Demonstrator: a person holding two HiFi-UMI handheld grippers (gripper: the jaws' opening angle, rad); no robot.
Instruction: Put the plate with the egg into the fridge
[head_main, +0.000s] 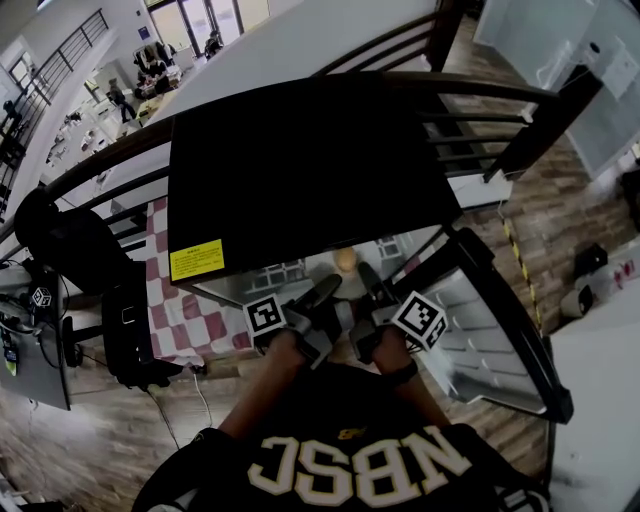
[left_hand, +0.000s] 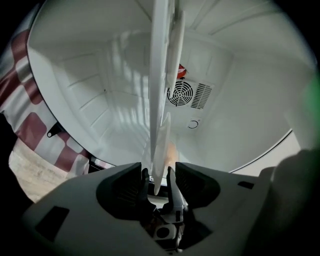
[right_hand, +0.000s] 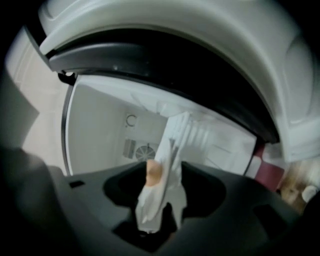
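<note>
Though blur softens its view, I read the right gripper as jaws apart, like the left gripper, each loosely around the thin white plate at its rim. Plate and tan egg are inside the white-walled fridge ahead.

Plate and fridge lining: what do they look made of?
Plate: white, smooth, thin-rimmed, slightly glossy; ceramic or melamine, can't tell which. Fridge lining: probably white moulded plastic with a satin sheen, going by the ribbed shelf ledges and the fan grille formed into it.
</note>
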